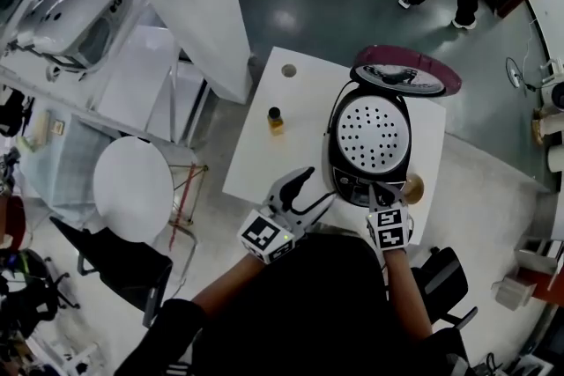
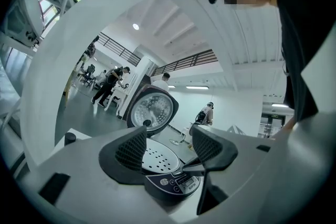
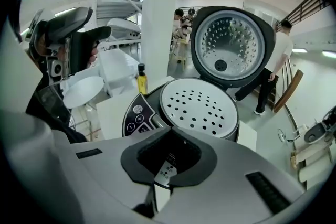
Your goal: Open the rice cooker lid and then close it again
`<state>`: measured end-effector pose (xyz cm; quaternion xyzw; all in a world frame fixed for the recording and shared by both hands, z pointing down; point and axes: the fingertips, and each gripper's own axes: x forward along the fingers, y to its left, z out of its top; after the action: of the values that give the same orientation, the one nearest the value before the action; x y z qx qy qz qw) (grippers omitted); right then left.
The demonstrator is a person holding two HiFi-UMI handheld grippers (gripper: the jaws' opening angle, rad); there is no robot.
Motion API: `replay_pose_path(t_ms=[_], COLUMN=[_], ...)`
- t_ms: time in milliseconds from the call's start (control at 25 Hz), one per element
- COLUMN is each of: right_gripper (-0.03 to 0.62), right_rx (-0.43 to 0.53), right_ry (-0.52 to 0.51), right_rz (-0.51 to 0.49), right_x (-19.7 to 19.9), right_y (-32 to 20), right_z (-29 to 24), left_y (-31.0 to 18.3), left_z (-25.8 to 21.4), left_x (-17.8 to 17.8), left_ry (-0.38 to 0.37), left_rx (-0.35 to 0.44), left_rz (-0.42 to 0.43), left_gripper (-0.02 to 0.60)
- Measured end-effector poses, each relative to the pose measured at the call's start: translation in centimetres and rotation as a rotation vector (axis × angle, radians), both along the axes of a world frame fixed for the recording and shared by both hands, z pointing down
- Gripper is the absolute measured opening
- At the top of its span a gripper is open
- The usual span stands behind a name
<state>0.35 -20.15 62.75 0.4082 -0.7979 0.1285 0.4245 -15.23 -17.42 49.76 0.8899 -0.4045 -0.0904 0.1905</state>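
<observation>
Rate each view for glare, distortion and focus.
Head view: even light, sharp, with one soft glare patch on the floor. Left gripper view: heavy fisheye, black corners, a white beam bowed into an arc; the cooker is sharp. Right gripper view: same fisheye and black corners; the lid glints with reflected light.

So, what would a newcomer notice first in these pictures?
The rice cooker on the white table stands out: its lid is swung up at the far side, baring a white perforated plate. Both grippers are at its near side, the left gripper open, the right gripper shut by the control panel. A small yellow bottle stands to the cooker's left.
</observation>
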Motion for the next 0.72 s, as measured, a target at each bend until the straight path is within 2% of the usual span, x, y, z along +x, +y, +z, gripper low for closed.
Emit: replay_pose_path(t_ms=[280,440,560,720], right_gripper=[0.0,0.0,0.0,0.0], right_rx=[-0.004,0.009,-0.003,-0.01], right_ry=[0.0,-0.025,-0.034,-0.064], right_rz=[0.004,0.025,0.02,0.007], right_x=[0.1,0.0,0.1,0.1], right_y=[-0.2,-0.4,-0.2,-0.5], right_z=[0.0,-0.1,-0.2,-0.1], left_y=[1.0,1.4,1.6,1.1], left_z=[0.1,0.6,0.4,-0.5], left_x=[-0.5,-0.8,-0.2,0.8], left_ry=[0.017,0.019,0.053,0.043], left_rx=[0.001,-0.024,-0.043,-0.032], left_rz=[-0.013,-0.026,-0.008,0.024], left_gripper=[0.251,0.251,0.25,0.251])
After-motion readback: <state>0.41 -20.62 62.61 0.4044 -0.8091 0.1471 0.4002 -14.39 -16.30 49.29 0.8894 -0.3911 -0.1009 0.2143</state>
